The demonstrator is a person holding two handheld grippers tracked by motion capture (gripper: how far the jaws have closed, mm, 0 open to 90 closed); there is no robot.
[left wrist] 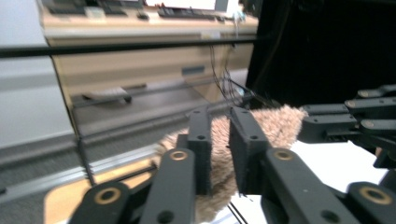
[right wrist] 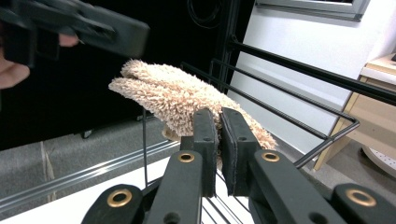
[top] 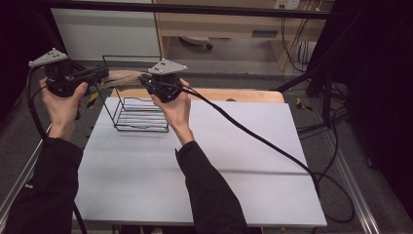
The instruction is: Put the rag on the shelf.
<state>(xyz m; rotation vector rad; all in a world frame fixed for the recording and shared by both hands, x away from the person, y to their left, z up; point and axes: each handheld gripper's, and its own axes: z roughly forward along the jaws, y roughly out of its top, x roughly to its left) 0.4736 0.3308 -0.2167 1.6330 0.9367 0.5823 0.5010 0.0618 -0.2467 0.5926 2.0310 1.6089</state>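
Beige towel (top: 124, 78), stretched between left claw (top: 103, 74) and right claw (top: 144, 79), both clamped on it above wire rack (top: 139, 114): may snag the rack's rim or slip free if one pinch loosens.

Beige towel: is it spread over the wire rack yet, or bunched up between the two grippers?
Bunched up. The towel hangs in a narrow roll between the left gripper and right gripper, both clamped on it, above the wire rack.

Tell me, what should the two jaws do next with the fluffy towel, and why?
Probably lower it a little onto the wire rack. The left gripper and right gripper each pinch one end of the beige towel, holding it stretched just above the rack's top bar, not yet draped.
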